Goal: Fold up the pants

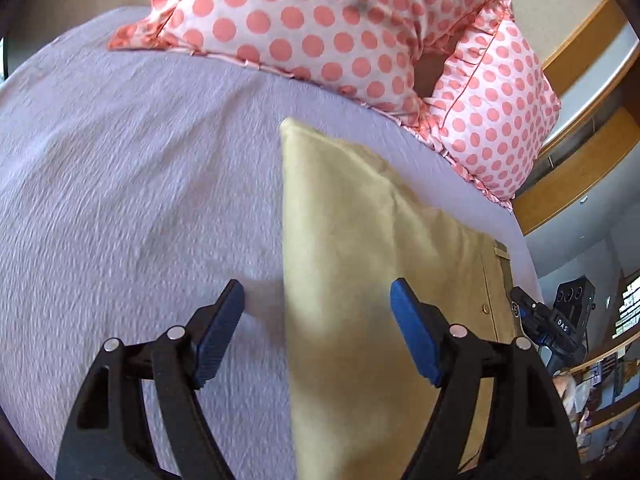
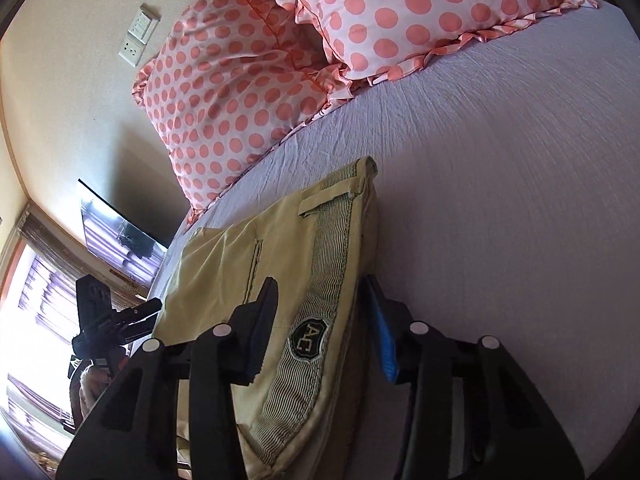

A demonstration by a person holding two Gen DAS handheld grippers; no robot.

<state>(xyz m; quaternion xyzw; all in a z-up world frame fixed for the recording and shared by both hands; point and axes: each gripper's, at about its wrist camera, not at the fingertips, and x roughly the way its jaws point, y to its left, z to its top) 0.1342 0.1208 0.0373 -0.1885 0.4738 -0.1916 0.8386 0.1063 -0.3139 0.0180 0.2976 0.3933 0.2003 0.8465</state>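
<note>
Khaki pants (image 1: 360, 248) lie folded on the lilac bed sheet (image 1: 140, 184). In the left wrist view my left gripper (image 1: 318, 304) is open, its blue pads (image 1: 412, 328) straddling the folded left edge of the pants just above the cloth. In the right wrist view the pants (image 2: 240, 264) show their striped inner waistband (image 2: 320, 308) with a dark label. My right gripper (image 2: 324, 312) is open around the waistband edge, one finger over the pants, the other over the sheet (image 2: 500, 220). The right gripper also shows at the far right of the left wrist view (image 1: 540, 320).
Two pink polka-dot pillows (image 1: 320, 28) lie at the head of the bed, also in the right wrist view (image 2: 280, 60). Wooden shelves (image 1: 580, 152) stand beyond the bed's edge. A wall TV (image 2: 120, 236) and a window (image 2: 36, 292) lie on the other side.
</note>
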